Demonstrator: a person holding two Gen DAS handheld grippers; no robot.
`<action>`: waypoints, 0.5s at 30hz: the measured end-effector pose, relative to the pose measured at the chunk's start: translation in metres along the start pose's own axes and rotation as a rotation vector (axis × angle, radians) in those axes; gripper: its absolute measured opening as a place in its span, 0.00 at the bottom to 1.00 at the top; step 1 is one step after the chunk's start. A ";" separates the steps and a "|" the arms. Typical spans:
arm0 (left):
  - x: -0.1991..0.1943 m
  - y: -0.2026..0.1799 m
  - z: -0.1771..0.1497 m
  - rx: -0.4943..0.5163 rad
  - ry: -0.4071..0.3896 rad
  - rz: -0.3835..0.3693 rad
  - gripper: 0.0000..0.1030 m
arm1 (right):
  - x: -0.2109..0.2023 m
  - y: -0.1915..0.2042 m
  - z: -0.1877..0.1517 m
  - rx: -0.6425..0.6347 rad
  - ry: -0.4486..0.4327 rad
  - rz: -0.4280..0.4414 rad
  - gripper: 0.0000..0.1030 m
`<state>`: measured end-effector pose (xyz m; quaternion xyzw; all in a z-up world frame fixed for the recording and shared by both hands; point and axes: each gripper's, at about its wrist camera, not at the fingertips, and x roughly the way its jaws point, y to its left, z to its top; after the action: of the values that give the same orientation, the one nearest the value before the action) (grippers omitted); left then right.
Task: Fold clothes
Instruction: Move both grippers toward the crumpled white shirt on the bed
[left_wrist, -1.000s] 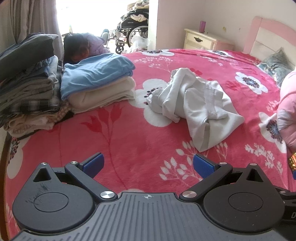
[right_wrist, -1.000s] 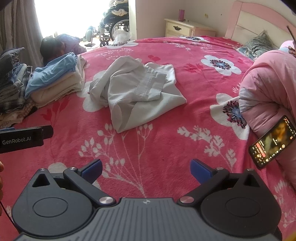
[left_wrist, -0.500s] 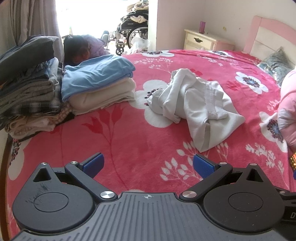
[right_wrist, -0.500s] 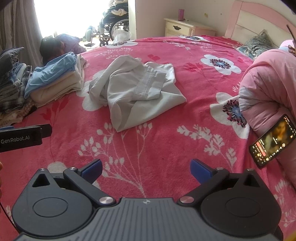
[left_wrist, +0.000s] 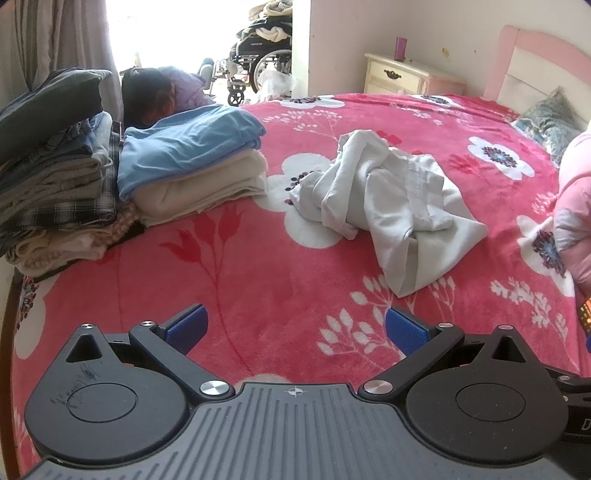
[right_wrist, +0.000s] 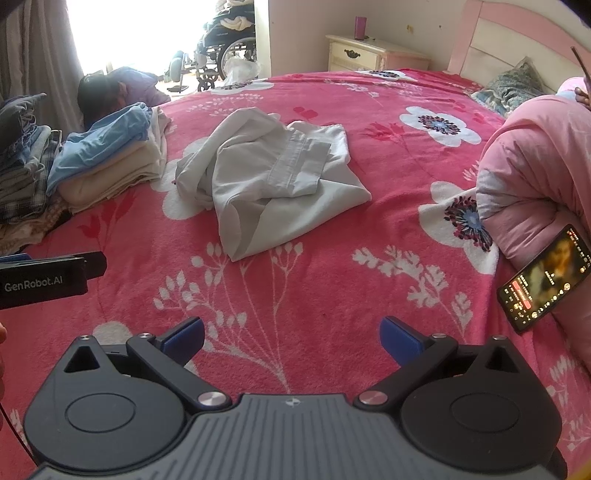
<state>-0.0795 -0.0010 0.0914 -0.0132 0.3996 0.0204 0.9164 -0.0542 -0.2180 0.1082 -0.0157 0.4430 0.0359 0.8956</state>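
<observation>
A crumpled pale grey-white garment (left_wrist: 384, 199) (right_wrist: 273, 177) is seen lying in a heap on the red fleece bedspread printed with white flowers (left_wrist: 258, 266) (right_wrist: 332, 280), roughly in the middle of the bed and well ahead of both tools. The left gripper (left_wrist: 295, 328) is held low over the bedspread with its blue-padded fingers (left_wrist: 186, 326) spread wide apart and nothing between them. The right gripper (right_wrist: 291, 334) is likewise held wide apart and empty, clear of the garment. To the left of the garment, a folded light blue cloth on a folded cream cloth (left_wrist: 192, 162) (right_wrist: 107, 166) is stacked, and beside it a taller pile of folded dark and checked clothes (left_wrist: 51, 162) is placed. A lit black smartphone (right_wrist: 545, 280) is propped against a pink quilted bundle (right_wrist: 535, 166) at the right.
</observation>
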 end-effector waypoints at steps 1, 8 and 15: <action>0.000 -0.001 0.000 0.001 0.000 0.000 1.00 | 0.009 0.001 0.008 0.002 0.001 -0.001 1.00; 0.005 -0.003 -0.002 0.012 0.003 -0.003 1.00 | 0.034 0.008 0.026 0.021 -0.005 -0.003 1.00; 0.034 -0.011 0.013 0.068 -0.061 -0.067 1.00 | 0.028 -0.002 0.027 0.028 -0.058 0.029 1.00</action>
<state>-0.0468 -0.0102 0.0753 0.0052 0.3712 -0.0236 0.9282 -0.0163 -0.2169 0.1023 0.0041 0.4174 0.0430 0.9077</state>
